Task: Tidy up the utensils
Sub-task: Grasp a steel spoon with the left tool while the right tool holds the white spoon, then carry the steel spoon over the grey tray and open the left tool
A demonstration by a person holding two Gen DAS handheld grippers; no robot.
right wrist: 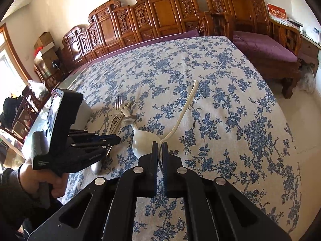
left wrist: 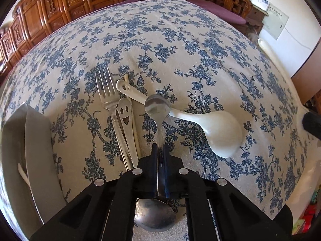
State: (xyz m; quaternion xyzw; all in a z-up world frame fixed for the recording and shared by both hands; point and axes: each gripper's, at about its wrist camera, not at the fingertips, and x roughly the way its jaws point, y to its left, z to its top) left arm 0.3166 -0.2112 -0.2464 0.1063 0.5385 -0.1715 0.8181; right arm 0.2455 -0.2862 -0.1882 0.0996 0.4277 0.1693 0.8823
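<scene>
blue-and-white floral tablecloth (left wrist: 180, 40) spans your table | grey tray (left wrist: 38, 140) at left edge | white plastic rice paddle (left wrist: 222, 132) lies mid-cloth, near silver fork (left wrist: 106, 92) and smiley-face utensil (left wrist: 125, 114) | your left gripper (left wrist: 159, 150) clamps steel spoon (left wrist: 157, 108) by its handle | your right gripper (right wrist: 159, 150) pinches slim cream utensil (right wrist: 186, 108)

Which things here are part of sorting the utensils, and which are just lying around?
Part of the job:
- steel spoon in the left gripper
- slim cream utensil in the right gripper
- white plastic rice paddle
- silver fork
- smiley-face steel handle

Just lying about:
- grey box
- carved wooden bench
</scene>
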